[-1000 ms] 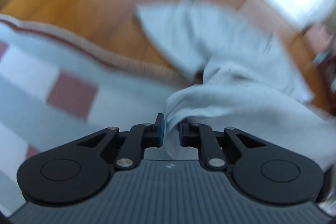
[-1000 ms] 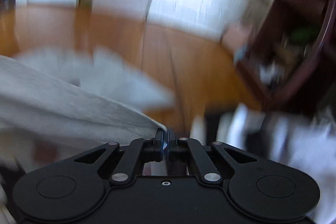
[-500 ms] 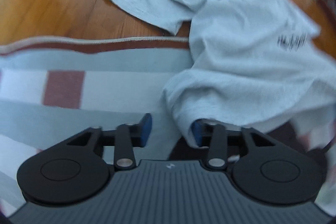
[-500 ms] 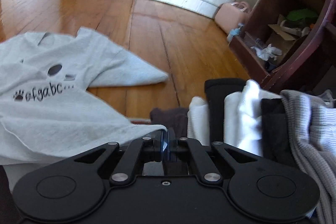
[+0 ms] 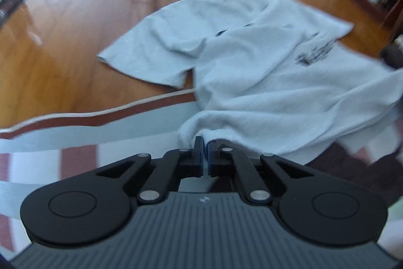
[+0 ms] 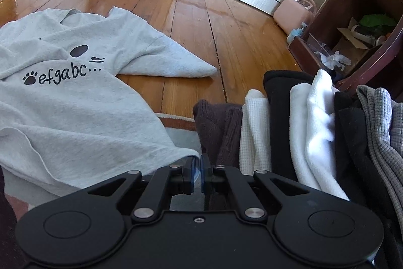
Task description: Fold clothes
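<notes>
A light grey T-shirt [image 5: 264, 72] with a black paw print and lettering lies spread front up, half on the wooden floor and half on a striped rug [image 5: 75, 143]. Its sleeves and collar point away from me. In the left wrist view my left gripper [image 5: 204, 143] is closing tight on the near hem corner, with cloth caught between the pads. In the right wrist view the T-shirt [image 6: 75, 112] stretches off to the left. My right gripper [image 6: 198, 159] is shut on the other hem corner.
A pile of folded and loose clothes [image 6: 314, 122] in black, white, brown and grey sits right of my right gripper. Beyond it stands a dark wooden shelf [image 6: 365, 29] with clutter, and a pink bag [image 6: 294, 13]. White drawers line the far wall.
The left jaws opened wide, then shut again on the hem, and the left view rolled. The shirt now lies flatter on the floor. The right gripper sank a little, still shut on the hem.
</notes>
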Available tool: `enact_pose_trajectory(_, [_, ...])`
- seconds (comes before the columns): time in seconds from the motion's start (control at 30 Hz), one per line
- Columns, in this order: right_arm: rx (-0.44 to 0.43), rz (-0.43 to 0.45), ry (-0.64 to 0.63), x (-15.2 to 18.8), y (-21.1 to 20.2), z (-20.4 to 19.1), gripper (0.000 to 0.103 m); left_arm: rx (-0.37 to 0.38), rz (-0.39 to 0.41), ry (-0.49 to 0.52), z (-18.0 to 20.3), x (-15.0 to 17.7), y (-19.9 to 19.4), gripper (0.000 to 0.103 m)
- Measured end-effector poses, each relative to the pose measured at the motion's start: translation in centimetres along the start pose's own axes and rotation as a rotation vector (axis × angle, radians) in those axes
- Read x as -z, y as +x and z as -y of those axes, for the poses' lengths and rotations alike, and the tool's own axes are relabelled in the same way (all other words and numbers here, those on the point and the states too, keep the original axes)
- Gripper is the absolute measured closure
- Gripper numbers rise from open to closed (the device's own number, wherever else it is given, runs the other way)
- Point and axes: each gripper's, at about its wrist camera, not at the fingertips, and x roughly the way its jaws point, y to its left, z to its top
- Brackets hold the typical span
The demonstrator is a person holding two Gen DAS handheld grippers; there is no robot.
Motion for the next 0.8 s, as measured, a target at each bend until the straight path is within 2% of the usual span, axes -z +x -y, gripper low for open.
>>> enact_pose_trajectory(0.03, [-0.001, -0.001, -0.001, 0.0, 0.1, -0.1, 0.100, 0.011, -0.015, 0.001, 0.0, 0.0, 0.2, 0.100])
enact_pose_trajectory(0.07, [-0.001, -0.003, -0.002, 0.0, 0.2, -0.1, 0.100, -0.006, -0.051, 0.018, 0.3, 0.2, 0.8, 0.097])
enact_pose_trajectory(0.17, [-0.004, -0.006, -0.004, 0.2, 0.4, -0.2, 0.100, -0.056, -0.159, 0.070, 1.2, 0.6, 2.5, 0.096])
enact_pose_trajectory(0.2, [-0.002, -0.004, -0.007, 0.2, 0.4, -0.2, 0.100, -0.083, -0.172, 0.105, 1.7, 0.8, 2.8, 0.096])
enact_pose_trajectory(0.23, [0.000, -0.002, -0.008, 0.2, 0.4, -0.2, 0.100, -0.121, -0.162, 0.159, 2.4, 1.0, 2.8, 0.095])
enact_pose_trajectory(0.3, [0.003, 0.004, -0.009, 0.2, 0.3, -0.1, 0.100, -0.200, -0.134, 0.275, 3.8, 1.5, 2.7, 0.083])
enact_pose_trajectory(0.33, [0.003, 0.008, -0.005, 0.2, 0.2, 0.0, 0.100, -0.224, -0.110, 0.333, 4.6, 1.7, 2.5, 0.068])
enact_pose_trajectory(0.37, [-0.004, 0.021, -0.009, 0.2, 0.2, 0.1, 0.100, -0.230, -0.087, 0.382, 5.2, 1.8, 2.3, 0.063])
enact_pose_trajectory(0.43, [-0.007, 0.027, -0.011, 0.1, 0.2, 0.2, 0.100, -0.215, -0.058, 0.440, 6.0, 2.0, 2.0, 0.063])
enact_pose_trajectory(0.57, [-0.009, 0.032, -0.015, 0.0, 0.2, 0.3, 0.100, -0.192, -0.032, 0.495, 6.7, 2.1, 1.6, 0.063])
enact_pose_trajectory(0.7, [-0.010, 0.033, -0.022, 0.0, 0.2, 0.2, 0.100, -0.199, -0.046, 0.516, 7.0, 1.9, 2.0, 0.063])
enact_pose_trajectory(0.8, [-0.012, 0.030, -0.023, 0.0, 0.2, 0.2, 0.100, -0.172, -0.043, 0.490, 7.0, 1.8, 1.4, 0.063])
